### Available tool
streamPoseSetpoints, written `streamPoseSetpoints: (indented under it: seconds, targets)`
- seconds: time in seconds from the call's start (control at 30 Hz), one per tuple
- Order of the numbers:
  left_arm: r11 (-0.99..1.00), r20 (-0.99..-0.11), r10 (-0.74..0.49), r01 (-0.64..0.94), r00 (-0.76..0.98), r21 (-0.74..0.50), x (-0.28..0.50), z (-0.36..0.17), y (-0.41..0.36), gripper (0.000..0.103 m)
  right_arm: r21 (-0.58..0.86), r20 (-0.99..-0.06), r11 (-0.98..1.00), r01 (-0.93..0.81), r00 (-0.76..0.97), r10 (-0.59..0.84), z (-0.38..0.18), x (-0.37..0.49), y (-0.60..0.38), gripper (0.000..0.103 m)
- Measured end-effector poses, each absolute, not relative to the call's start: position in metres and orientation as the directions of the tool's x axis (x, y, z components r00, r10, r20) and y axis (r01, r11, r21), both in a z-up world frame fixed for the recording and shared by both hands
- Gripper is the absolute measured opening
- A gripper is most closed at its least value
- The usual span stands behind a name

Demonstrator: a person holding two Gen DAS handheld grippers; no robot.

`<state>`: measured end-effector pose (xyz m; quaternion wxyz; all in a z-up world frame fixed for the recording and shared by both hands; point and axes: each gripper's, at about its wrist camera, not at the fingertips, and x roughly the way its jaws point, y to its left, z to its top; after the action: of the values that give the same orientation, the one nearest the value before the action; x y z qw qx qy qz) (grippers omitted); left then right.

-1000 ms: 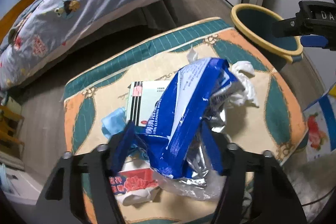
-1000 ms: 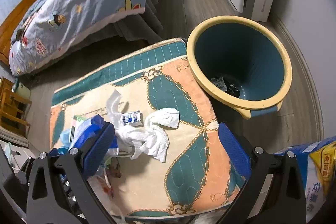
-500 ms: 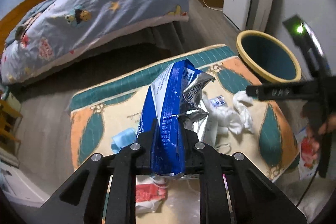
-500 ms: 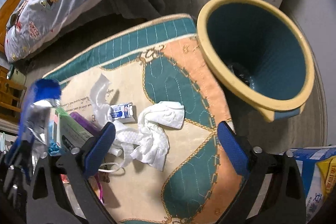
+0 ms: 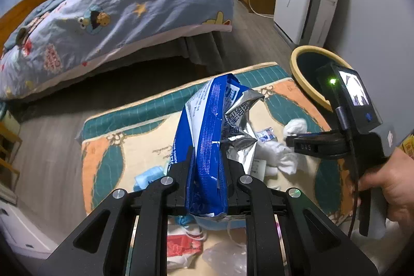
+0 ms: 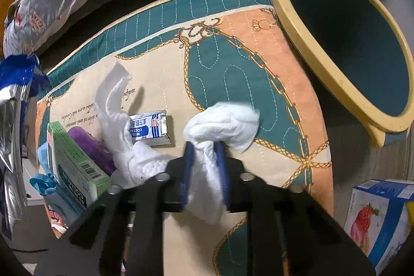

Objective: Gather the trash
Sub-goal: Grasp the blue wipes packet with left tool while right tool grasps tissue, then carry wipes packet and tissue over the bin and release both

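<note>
The left gripper [image 5: 207, 172] pinched a light, crinkly blue foil wrapper [image 5: 212, 126] at centre frame; the right gripper [image 6: 204, 167] squeezed a soft white tissue [image 6: 222, 120] mid-frame, likely compressible anywhere, left of the bin [image 6: 297, 17].

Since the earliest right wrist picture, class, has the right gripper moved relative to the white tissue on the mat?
Yes. The right gripper has come down and forward onto the white tissue, shut on it, nearer the quilted mat.
</note>
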<state>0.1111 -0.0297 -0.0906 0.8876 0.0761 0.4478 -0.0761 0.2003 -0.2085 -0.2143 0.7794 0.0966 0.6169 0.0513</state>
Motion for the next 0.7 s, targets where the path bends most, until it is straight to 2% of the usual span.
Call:
streamPoseSetpoints:
  seconds: [0.27,0.43,0.53,0.7]
  targets:
    - [0.976,-0.781,-0.100,0.212,0.617,0.043,0.113,-0.076,-0.038,0.018,0.266,-0.919,0.963,0.034,0.309,0.242,-0.170,0.190,-0.221,0.011]
    - [0.968,-0.751,-0.145,0.249,0.644,0.026,0.112,-0.058,-0.055,0.018,0.279,-0.869,0.960,-0.003,0.425,0.254,-0.108,0.176,-0.239,0.011]
    - [0.961,-0.729,-0.175,0.277,0.662,0.021,0.110,-0.047,-0.070,0.018,0.224,-0.813,0.974,-0.038,0.544,0.208,-0.058,0.158,-0.259,0.011]
    - [0.947,-0.710,-0.213,0.321,0.671,0.018,0.107,-0.038,-0.094,0.018,0.164,-0.754,0.986,-0.028,0.641,0.144,-0.022,0.136,-0.295,0.011]
